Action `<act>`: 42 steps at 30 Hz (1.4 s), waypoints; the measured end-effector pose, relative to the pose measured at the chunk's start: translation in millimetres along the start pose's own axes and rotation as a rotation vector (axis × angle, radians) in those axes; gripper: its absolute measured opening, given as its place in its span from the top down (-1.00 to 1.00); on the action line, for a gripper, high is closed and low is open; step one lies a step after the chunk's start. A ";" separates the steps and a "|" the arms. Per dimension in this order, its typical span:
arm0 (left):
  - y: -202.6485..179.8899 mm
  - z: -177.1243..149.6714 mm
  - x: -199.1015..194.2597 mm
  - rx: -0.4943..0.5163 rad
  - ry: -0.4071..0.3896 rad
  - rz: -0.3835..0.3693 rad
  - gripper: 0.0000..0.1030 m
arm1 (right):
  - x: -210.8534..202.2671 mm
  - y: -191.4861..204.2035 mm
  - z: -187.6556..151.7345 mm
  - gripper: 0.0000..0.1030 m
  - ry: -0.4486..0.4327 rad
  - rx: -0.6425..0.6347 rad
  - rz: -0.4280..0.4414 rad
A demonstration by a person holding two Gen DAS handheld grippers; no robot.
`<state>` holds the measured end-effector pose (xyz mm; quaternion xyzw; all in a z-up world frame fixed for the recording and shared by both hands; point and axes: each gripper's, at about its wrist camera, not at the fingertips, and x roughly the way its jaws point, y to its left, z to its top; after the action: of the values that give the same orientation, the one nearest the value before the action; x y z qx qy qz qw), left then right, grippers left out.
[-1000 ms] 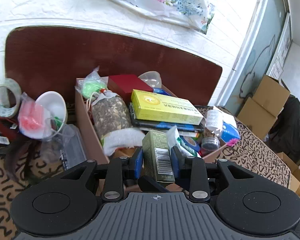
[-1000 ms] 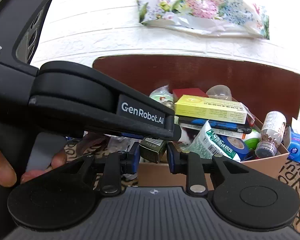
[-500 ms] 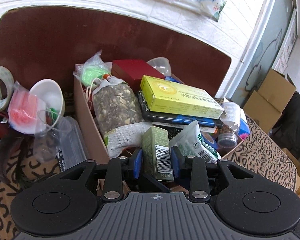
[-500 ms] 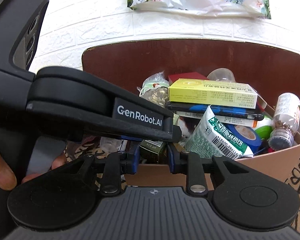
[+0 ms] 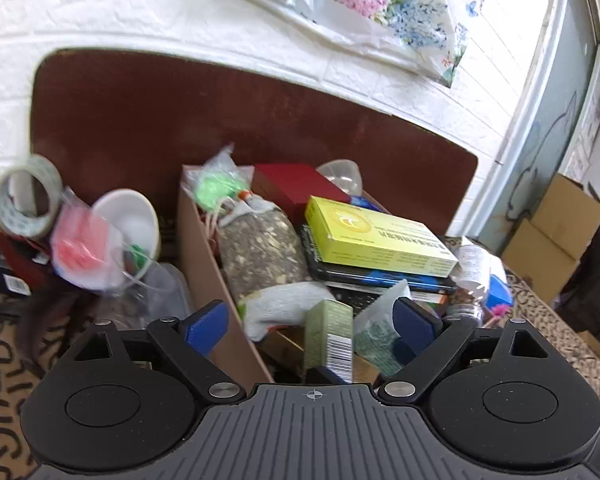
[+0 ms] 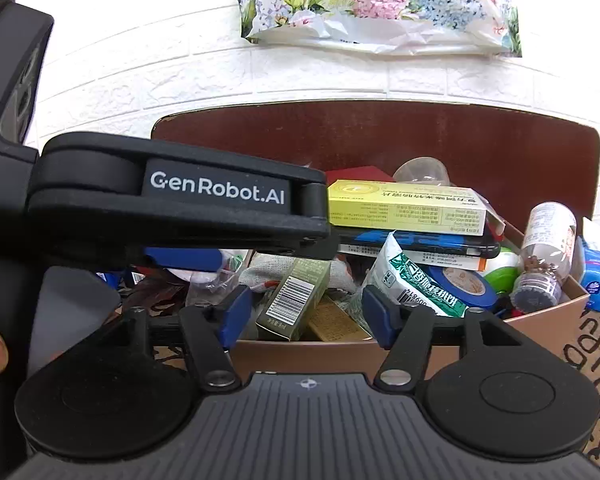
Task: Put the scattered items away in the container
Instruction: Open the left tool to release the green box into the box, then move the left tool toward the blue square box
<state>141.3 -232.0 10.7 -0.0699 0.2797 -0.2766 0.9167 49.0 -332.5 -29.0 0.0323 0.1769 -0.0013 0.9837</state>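
A brown cardboard box [image 5: 204, 256] stands on the patterned cloth, packed with items. A small green carton with a barcode [image 5: 329, 338] leans in its near corner, free of both grippers; it also shows in the right wrist view [image 6: 294, 300]. My left gripper [image 5: 310, 324] is open wide, its blue pads apart on either side of the carton. My right gripper [image 6: 306, 314] is open too, just before the box's near wall [image 6: 308, 354]. The left gripper's black body [image 6: 172, 196] crosses the right wrist view.
In the box lie a yellow carton [image 5: 376, 236], a seed pouch [image 5: 260, 252], a red box [image 5: 296, 184] and a green-white packet [image 6: 416, 280]. Left of the box sit a tape roll [image 5: 26, 196], a white bowl [image 5: 130, 220] and plastic bags. A brown board backs everything.
Both grippers have opened. The left one has let go of the green carton, which now leans inside the box.
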 end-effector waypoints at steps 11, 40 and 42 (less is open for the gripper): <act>4.4 -11.5 -20.2 -0.013 0.030 0.024 -1.00 | -12.0 3.9 -4.0 -0.99 -0.010 0.002 -0.092; 73.9 -74.3 -98.7 -0.170 0.123 0.081 -1.00 | -32.4 88.0 -24.1 -1.00 0.066 -0.153 0.056; 85.7 -81.7 -105.1 -0.187 0.122 0.097 -1.00 | -27.5 100.6 -28.4 -1.00 0.086 -0.170 0.087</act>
<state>63.8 -100.6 -31.9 -0.1245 0.3626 -0.2081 0.8998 14.7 -230.6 -39.7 -0.0436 0.2169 0.0575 0.9735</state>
